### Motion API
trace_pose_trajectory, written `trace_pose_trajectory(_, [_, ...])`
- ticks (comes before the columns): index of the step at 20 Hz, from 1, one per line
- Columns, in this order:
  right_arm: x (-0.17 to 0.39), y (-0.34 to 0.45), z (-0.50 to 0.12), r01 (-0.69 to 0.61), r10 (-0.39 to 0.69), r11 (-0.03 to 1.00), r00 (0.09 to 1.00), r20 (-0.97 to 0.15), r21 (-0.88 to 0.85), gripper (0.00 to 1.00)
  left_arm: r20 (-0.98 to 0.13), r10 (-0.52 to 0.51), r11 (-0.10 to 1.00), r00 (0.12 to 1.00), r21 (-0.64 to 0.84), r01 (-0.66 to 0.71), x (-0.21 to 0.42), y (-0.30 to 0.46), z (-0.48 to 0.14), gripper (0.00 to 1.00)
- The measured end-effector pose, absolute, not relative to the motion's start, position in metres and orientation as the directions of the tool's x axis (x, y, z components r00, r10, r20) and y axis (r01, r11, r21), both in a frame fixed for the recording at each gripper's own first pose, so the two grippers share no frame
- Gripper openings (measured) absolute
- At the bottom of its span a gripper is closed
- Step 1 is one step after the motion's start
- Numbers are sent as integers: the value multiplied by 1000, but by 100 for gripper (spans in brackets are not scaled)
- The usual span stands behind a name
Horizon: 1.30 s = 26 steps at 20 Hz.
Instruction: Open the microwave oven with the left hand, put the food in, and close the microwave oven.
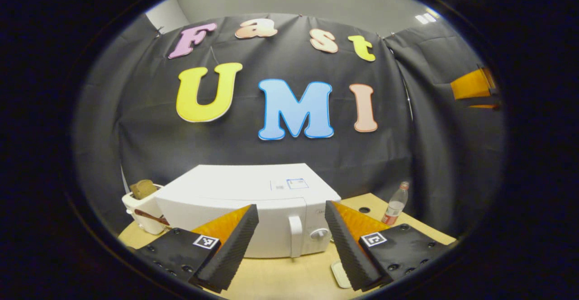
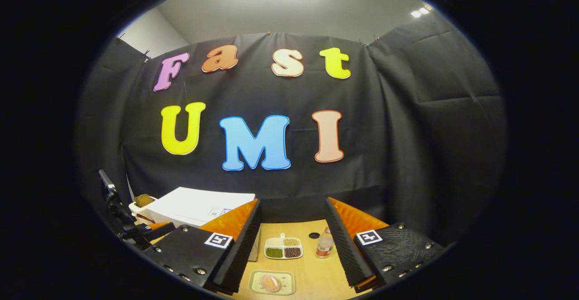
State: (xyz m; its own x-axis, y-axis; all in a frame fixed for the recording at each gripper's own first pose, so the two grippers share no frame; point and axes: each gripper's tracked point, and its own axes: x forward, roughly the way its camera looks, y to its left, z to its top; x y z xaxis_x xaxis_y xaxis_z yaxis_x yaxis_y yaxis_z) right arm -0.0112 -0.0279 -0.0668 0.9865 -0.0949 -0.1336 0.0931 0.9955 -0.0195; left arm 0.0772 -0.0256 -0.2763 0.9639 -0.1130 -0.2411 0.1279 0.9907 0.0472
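Left gripper view looks straight at the microwave [image 1: 253, 205], whose door is fully closed, so by my reading nothing of the task is done yet: opening, loading and closing all remain. The left gripper [image 1: 291, 241] hangs in front of it with its fingers wide apart and nothing between them. The door handle [image 1: 295, 235] stands upright in the gap between the two fingers, slightly toward the right one and farther off, with the round knob [image 1: 320, 234] just beside it; neither finger touches the oven. A toaster [image 1: 141, 207] sits beyond the left finger, and a bottle [image 1: 395, 204] beyond the right finger.

Right gripper view shows the right gripper [image 2: 291, 250] also spread open and empty. The food [image 2: 270, 283] lies on a small plate [image 2: 286, 288] on the table [image 2: 312, 277], low between the fingers and nearer the left one, untouched. A divided dish [image 2: 283, 248] lies just past it, still between the fingers.
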Motion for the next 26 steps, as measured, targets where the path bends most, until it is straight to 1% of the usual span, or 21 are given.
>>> trace_pose_trajectory(4, [-19,-38,-67,113,-116,993,986,-120,-29,84,-303,-108,991,947,44,127,95,-31,-338,99])
trace_pose_trajectory(7, [-21,-51,-79,139,-147,988,979,-144,-61,84,-353,-83,993,932,54,109,113,-32,-377,99])
trace_pose_trajectory(9, [-23,-56,-85,149,-159,986,973,-169,-71,84,-366,-70,994,928,50,95,125,-31,-393,98])
trace_pose_trajectory(11, [-26,-61,-88,160,-172,984,969,-180,-79,84,-377,-65,996,924,36,84,136,-30,-406,93])
trace_pose_trajectory(14, [-30,-68,-92,170,-185,981,964,-192,-95,84,-389,-51,997,920,26,66,146,-29,-420,92])
trace_pose_trajectory(16, [-31,-73,-94,175,-193,979,961,-197,-105,84,-397,-37,999,917,17,47,148,-27,-423,88])
trace_pose_trajectory(19, [-29,-75,-95,173,-191,980,961,-200,-101,84,-410,-44,998,911,22,58,151,-26,-429,61])
trace_pose_trajectory(20, [-28,-74,-95,168,-185,981,962,-201,-99,84,-428,-73,996,901,9,85,152,-31,-436,56])
trace_pose_trajectory(21, [-27,-72,-96,164,-181,981,962,-202,-100,84,-431,-97,995,897,-9,103,151,-36,-436,49])
trace_pose_trajectory(23, [-27,-70,-97,157,-176,982,963,-203,-103,84,-434,-86,993,897,32,111,151,-35,-434,34])
trace_pose_trajectory(24, [-27,-70,-97,155,-174,982,963,-205,-105,84,-439,-84,993,895,39,112,152,-35,-435,34])
trace_pose_trajectory(25, [-28,-68,-99,151,-170,983,964,-206,-106,84,-444,-83,994,892,31,108,151,-35,-435,29])
trace_pose_trajectory(26, [-27,-68,-99,150,-170,983,963,-208,-108,84,-451,-80,994,889,27,103,151,-36,-437,30])
